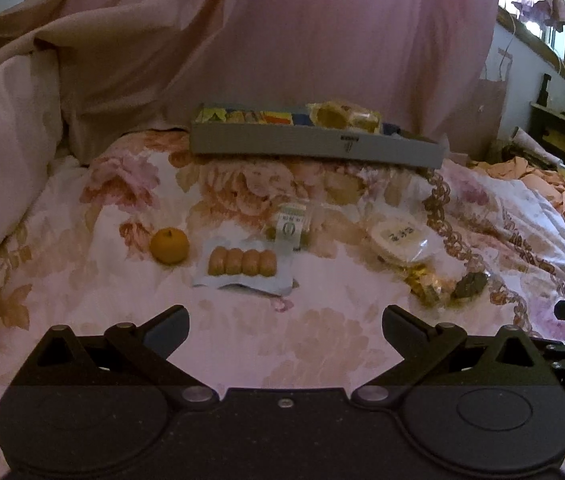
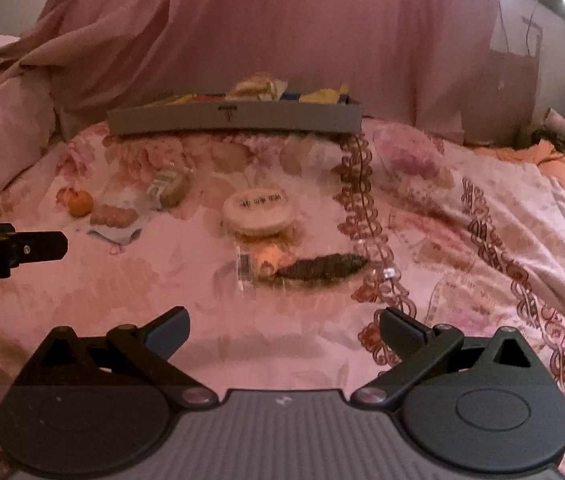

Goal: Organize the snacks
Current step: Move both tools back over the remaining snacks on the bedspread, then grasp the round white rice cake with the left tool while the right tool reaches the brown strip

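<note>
Both the left gripper [image 1: 285,322] and right gripper [image 2: 284,324] hover with jaws wide and empty over the bed [image 1: 322,344], the 4-biscuit pack [image 1: 242,263] lying crosswise just ahead of the left one, nearer it than the grey tray [image 1: 314,145] behind.

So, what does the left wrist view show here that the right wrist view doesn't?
Only the left wrist view shows the open left gripper from behind, and the wrapped cakes in the grey box plainly. Only the right wrist view shows the open right gripper from behind and the dark leaf-shaped snack at full length. Both show the box, the orange, the pack of four biscuits and the round white pastry lying on the floral bedspread.
</note>
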Demonstrator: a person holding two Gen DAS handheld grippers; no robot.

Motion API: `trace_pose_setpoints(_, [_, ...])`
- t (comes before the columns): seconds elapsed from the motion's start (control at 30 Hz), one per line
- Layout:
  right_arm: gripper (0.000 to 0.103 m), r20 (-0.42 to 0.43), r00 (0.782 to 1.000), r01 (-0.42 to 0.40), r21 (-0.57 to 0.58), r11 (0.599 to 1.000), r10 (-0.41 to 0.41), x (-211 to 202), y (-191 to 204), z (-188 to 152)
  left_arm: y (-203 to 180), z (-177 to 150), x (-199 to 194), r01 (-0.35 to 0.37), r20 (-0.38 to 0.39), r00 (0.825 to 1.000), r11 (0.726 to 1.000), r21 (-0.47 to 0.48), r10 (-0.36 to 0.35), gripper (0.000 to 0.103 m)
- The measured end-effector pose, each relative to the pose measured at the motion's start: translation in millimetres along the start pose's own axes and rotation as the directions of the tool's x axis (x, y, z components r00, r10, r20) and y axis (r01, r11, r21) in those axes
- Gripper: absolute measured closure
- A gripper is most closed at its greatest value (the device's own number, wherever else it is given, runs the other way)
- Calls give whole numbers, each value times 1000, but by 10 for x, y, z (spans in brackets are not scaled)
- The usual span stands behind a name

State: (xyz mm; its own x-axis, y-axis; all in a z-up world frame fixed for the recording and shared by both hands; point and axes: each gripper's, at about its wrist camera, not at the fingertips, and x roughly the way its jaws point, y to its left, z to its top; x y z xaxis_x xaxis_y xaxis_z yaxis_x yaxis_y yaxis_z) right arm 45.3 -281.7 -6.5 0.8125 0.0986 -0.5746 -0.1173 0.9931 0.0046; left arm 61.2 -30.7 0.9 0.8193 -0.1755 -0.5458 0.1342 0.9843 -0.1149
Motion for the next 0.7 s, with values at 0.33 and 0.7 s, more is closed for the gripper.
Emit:
trace_pose_setpoints(0.33, [0,-56,998,-15,23,1000,16,139,-13,-40,36,-50,133,-2,-55,999,1000,5,2,1])
trace_pose_setpoints(0.7, [0,-48,997,-58,114,992,64,369,-217,76,75,-35,287,11,-100,995,1000,-4,-11,1])
